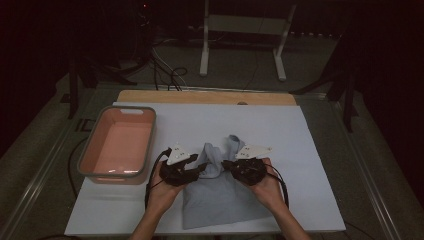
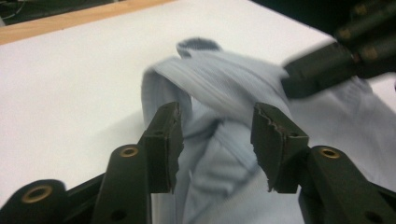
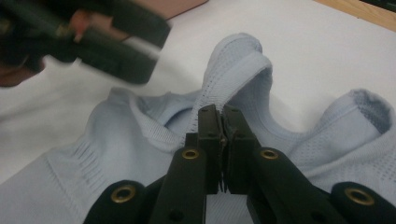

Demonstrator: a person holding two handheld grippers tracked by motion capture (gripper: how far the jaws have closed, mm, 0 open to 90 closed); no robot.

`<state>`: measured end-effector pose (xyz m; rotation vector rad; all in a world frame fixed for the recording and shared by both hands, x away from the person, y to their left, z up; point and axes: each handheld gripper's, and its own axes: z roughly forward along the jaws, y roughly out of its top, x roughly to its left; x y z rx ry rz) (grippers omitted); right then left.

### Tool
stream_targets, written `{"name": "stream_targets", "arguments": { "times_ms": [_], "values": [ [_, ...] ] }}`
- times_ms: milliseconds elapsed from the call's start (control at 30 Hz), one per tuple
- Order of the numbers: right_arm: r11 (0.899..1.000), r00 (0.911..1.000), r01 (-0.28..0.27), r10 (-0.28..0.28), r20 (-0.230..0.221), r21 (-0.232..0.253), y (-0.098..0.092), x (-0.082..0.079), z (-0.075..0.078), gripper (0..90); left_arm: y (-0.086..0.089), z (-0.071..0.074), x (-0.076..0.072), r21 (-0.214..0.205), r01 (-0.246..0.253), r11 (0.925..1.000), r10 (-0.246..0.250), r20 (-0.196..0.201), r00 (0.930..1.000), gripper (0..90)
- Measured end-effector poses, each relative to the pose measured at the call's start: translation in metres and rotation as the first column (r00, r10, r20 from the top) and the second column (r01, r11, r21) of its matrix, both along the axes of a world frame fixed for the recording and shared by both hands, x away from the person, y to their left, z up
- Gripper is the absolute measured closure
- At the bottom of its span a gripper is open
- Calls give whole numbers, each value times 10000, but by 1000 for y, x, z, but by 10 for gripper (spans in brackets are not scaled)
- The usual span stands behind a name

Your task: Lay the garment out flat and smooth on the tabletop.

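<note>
1. A pale blue knitted garment [image 1: 220, 192] lies on the white sheet-covered table [image 1: 300, 140], its top end bunched up between the two grippers.
2. The black left gripper [image 1: 200, 168] sits at the garment's left edge, hand underneath it.
3. The black right gripper [image 1: 227, 165] is just across from it, touching the bunched fabric.
4. A pink plastic tub with a grey rim [image 1: 119, 145] stands off to the left, well clear of the cloth.
</note>
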<state>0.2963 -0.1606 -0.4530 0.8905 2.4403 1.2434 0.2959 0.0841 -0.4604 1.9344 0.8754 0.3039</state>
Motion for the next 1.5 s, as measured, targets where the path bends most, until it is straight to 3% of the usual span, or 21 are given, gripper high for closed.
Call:
{"name": "stream_targets", "arguments": {
  "times_ms": [167,300,400,500,600,733,833,1033,1267,1400,1500],
  "values": [
    [9997,9998,-187,188,68,-157,-2,-4,-1,874,-9,-3,16,-328,217,9992,-237,-621,9978,442],
    [9988,9993,-348,354,156,-332,-3,-8,-1,873,-16,-8,26,-572,542,9969,-606,-1165,9913,380],
    [9983,9989,-427,435,198,-400,-4,-10,-2,873,-18,-12,33,-877,754,9933,-889,-1609,9830,365],
    [9974,9983,-535,546,199,-486,-5,-10,-2,873,-17,-15,38,-1536,990,9832,-1278,-1909,9732,423],
    [9965,9977,-643,653,179,-538,-6,-11,-4,873,-16,-11,39,-1776,1108,9779,-1437,-1848,9722,544],
    [9955,9972,-704,718,201,-632,-5,-12,-4,873,-19,-4,37,-1651,1340,9771,-1600,-1557,9748,729],
    [9950,9969,-730,747,233,-677,-5,-12,-5,873,-20,5,34,-1699,1488,9742,-1706,-1218,9778,820],
    [9949,9964,-770,790,292,-654,-3,-12,-4,873,-22,28,27,-1801,1720,9685,-1832,-473,9819,876],
    [9950,9960,-800,821,346,-604,-4,-12,-3,862,-24,42,22,-2025,2062,9573,-2100,30,9777,900],
    [9947,9960,-813,834,307,-625,-5,-12,-3,872,-24,38,23,-1251,1768,9763,-1795,-106,9837,890],
    [9936,9952,-901,924,319,-682,-5,-14,-3,874,-19,32,28,-959,1333,9864,-1364,-259,9903,821]
  ]
}}
